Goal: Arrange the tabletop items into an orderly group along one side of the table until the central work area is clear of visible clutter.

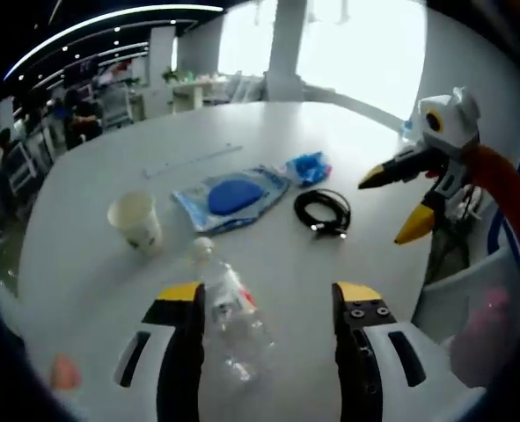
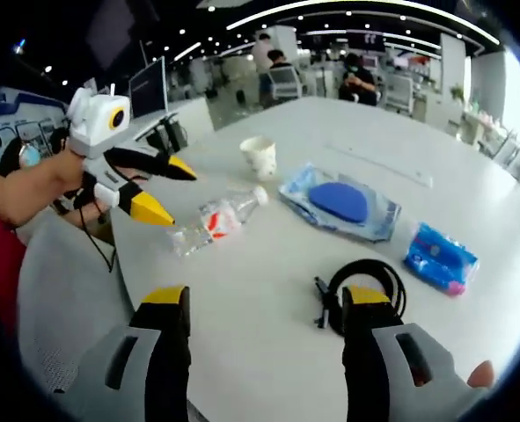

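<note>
Tabletop (image 1: 110,264) first: we see a large round white surface with everything still spread across its middle, so nothing looks grouped along a side yet. Taking the clear plastic pouch with a blue oval pad inside (image 1: 231,198) as our landmark, the black coiled cable (image 1: 323,212) lies just beside it, the small blue crinkled packet (image 1: 307,167) sits near its far corner, the white paper cup (image 1: 136,221) stands near its other end, and the clear plastic bottle with a red label (image 1: 229,308) lies on its side between the pouch and us. Our left claw (image 1: 270,301) is wide open and empty, straddling the bottle. Our right claw (image 2: 266,303) is also wide open, holding nothing, near the cable (image 2: 365,290). We judge the bottle may roll away if one jaw nudges it first, and the light cup could tip.
</note>
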The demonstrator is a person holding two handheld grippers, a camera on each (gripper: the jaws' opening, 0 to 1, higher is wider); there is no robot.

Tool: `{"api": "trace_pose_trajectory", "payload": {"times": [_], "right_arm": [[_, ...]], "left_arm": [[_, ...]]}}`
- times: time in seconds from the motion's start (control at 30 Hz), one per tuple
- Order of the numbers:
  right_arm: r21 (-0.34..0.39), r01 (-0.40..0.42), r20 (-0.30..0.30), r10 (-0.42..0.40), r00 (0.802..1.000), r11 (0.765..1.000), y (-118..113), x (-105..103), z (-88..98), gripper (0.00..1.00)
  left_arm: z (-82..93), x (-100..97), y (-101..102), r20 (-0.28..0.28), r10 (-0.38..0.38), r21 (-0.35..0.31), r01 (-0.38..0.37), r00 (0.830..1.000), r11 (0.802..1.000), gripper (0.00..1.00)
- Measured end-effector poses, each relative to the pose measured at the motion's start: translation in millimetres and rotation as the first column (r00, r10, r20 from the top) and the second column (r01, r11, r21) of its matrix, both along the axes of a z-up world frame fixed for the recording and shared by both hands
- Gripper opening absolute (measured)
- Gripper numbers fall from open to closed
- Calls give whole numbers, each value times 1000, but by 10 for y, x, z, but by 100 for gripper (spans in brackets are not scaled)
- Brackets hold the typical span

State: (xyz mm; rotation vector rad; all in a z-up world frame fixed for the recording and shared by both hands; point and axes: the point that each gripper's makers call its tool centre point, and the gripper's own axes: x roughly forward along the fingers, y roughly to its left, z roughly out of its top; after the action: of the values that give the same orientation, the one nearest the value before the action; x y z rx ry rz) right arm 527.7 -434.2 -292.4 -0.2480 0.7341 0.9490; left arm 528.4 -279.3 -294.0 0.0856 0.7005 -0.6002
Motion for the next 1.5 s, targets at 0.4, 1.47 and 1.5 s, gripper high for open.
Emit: {"api": "trace_pose_trajectory", "payload": {"times": [0.4,1.47,1.5], "right_arm": [[10,-38,-1,38,999,999,146,-270,14,71],[20,-38,-27,38,999,999,144,-311,-104,71],[20,-37,-28,38,999,999,142,-310,-108,71]], "left_arm": [[-184,-128,244,-28,73,28,-72,997,997,58],[-521,310,114,-131,110,154,-89,985,984,57],[-542,323,107,-137,111,160,-89,984,983,57]]}}
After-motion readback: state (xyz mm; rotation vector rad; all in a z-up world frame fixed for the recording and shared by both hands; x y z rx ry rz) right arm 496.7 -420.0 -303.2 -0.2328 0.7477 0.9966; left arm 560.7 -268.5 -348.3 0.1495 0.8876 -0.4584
